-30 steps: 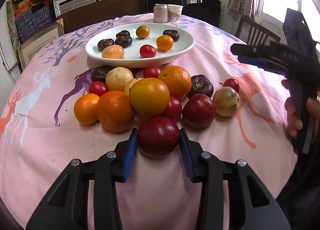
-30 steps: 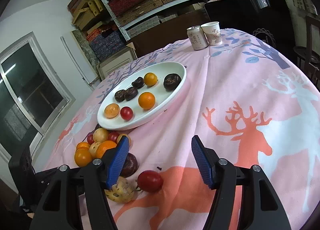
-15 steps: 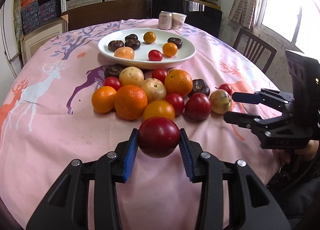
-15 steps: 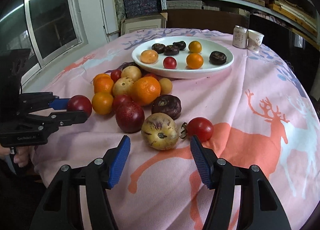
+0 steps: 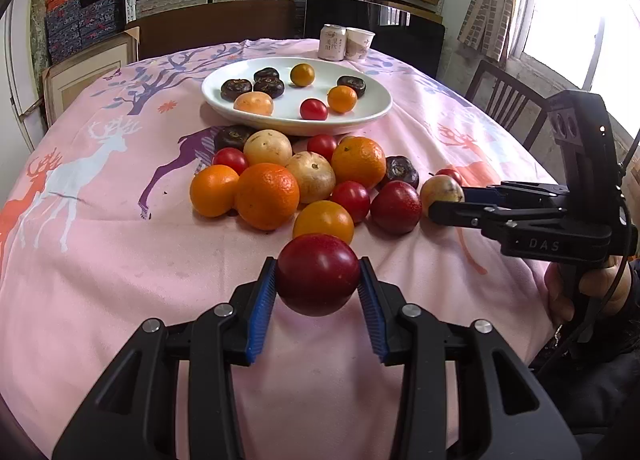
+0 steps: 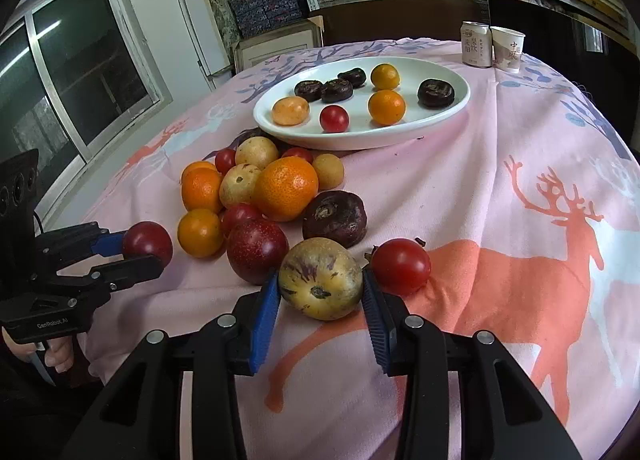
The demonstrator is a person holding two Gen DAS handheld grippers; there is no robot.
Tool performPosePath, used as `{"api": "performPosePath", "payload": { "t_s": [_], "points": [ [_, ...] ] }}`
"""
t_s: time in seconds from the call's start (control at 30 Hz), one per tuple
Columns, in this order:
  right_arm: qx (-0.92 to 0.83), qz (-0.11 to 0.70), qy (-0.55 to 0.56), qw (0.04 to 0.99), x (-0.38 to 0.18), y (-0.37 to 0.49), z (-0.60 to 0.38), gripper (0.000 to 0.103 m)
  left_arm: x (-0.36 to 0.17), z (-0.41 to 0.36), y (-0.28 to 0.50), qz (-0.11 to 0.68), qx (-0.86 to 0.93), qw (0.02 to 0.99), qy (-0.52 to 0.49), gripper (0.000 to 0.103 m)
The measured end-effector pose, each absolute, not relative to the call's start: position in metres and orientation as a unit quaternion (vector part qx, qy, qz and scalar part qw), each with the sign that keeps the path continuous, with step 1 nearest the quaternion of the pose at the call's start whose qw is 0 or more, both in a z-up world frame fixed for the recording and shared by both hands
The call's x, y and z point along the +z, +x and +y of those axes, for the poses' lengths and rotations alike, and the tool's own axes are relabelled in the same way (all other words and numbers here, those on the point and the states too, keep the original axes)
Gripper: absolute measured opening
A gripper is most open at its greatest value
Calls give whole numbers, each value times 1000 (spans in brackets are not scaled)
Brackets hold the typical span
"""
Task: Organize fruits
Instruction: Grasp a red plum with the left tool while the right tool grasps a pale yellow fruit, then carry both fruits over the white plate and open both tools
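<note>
My left gripper [image 5: 318,280] is shut on a dark red plum [image 5: 318,274] and holds it above the pink tablecloth, near the front of a pile of fruit [image 5: 304,180]. It also shows in the right wrist view [image 6: 140,250]. My right gripper [image 6: 320,292] is closed around a yellowish purple-streaked melon fruit [image 6: 320,278] that rests on the cloth; its blue pads [image 6: 266,306] touch both sides. A white oval plate [image 5: 372,116] farther back holds several small fruits.
A red tomato [image 6: 401,266] and a dark brown fruit [image 6: 335,218] lie right beside the right gripper. A can [image 5: 333,42] and a paper cup [image 5: 359,44] stand behind the plate. A wooden chair [image 5: 508,104] stands at the table's right edge.
My right gripper has moved forward and closed around the yellowish fruit. My left gripper has kept the plum lifted and drawn back a little from the pile.
</note>
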State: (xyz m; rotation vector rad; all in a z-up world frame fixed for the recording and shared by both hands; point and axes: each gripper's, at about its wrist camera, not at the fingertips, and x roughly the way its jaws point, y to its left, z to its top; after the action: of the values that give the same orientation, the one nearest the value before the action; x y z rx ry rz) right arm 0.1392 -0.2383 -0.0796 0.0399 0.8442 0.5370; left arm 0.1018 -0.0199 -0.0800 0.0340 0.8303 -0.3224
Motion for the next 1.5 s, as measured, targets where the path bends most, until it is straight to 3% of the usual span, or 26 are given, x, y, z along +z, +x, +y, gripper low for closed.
{"api": "performPosePath", "payload": {
  "t_s": [0.7, 1.0, 1.23, 1.5],
  "points": [
    [244, 376, 64, 891, -70, 124, -265, 41, -77, -15, 100, 401, -148, 904, 12, 39],
    [230, 349, 58, 906, -39, 129, -273, 41, -51, -4, 116, 383, -142, 913, 8, 40],
    [215, 318, 70, 921, 0, 172, -283, 41, -18, -5, 169, 361, -148, 921, -4, 40],
    [215, 326, 75, 917, 4, 260, -266, 41, -25, -41, 267, 380, -151, 913, -14, 40]
  ]
}}
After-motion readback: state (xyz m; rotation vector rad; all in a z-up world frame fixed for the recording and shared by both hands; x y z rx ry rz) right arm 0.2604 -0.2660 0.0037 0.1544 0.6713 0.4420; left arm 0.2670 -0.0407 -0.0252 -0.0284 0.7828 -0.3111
